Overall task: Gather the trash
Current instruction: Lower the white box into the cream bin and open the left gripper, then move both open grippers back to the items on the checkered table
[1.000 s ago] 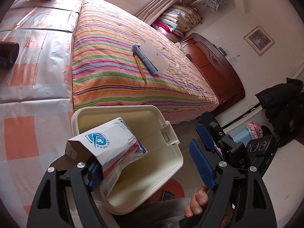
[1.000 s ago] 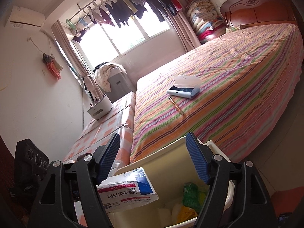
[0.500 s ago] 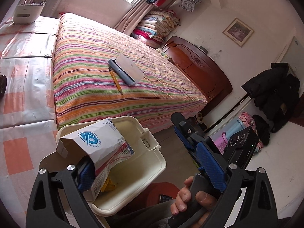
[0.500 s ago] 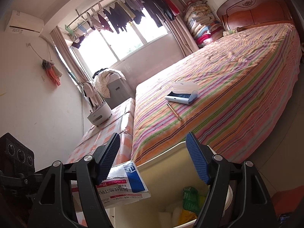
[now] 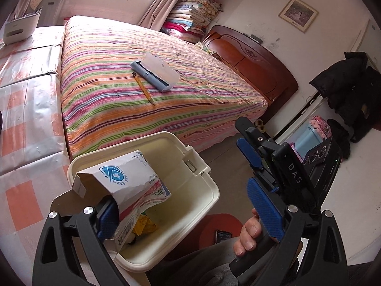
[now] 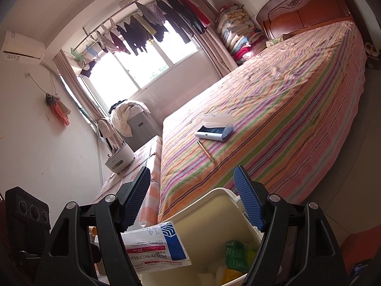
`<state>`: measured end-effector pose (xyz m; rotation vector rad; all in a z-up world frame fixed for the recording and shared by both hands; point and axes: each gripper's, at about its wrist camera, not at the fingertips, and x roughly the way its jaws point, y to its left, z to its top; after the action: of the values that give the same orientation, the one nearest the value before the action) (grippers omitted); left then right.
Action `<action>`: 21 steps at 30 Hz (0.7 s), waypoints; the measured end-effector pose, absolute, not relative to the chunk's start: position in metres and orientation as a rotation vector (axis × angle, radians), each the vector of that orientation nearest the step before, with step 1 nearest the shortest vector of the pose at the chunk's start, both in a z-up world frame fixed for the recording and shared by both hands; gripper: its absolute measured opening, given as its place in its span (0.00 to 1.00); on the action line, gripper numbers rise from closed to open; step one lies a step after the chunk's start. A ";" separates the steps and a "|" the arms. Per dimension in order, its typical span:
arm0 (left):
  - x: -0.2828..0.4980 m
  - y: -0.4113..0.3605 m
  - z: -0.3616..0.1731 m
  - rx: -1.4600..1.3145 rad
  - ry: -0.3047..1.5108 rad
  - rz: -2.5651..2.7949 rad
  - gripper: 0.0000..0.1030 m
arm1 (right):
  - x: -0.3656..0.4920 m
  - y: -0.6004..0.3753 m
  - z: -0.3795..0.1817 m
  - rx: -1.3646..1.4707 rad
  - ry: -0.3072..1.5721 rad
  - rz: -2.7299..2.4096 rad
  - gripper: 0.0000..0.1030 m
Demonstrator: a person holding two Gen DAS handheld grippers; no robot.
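Note:
A crumpled white medicine box (image 5: 133, 186) with blue logo and red print hangs over the open cream trash bin (image 5: 202, 186). It rests against the left pad of my left gripper (image 5: 188, 205), whose jaws stand wide apart. The box also shows in the right wrist view (image 6: 157, 247) above the bin (image 6: 214, 205). Yellow and green wrappers (image 6: 235, 252) lie inside the bin. My right gripper (image 6: 193, 202) is open and empty, just above the bin; it shows in the left wrist view (image 5: 257, 157).
A striped bed (image 5: 142, 54) lies behind the bin, with a grey lint roller and its clear cover (image 5: 154, 74) and a yellow pencil (image 5: 142, 88) on it. An orange-checked covered surface (image 5: 23, 95) is to the left. A phone (image 5: 222, 236) lies on the red floor mat.
My left gripper has tilted and drawn back, so the bed looks farther. The box stays on the left pad over the bin. The right gripper has risen a little.

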<state>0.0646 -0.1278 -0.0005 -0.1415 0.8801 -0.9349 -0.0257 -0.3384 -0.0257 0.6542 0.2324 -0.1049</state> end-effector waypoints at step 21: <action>0.080 -0.096 0.014 -0.068 0.831 -0.817 0.90 | -0.009 -0.321 -0.024 0.651 0.265 -0.075 0.71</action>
<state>0.0802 -0.0960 0.0143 -0.0677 0.8306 -0.8171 -0.0087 -0.3209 -0.0235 0.6507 0.2654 -0.0749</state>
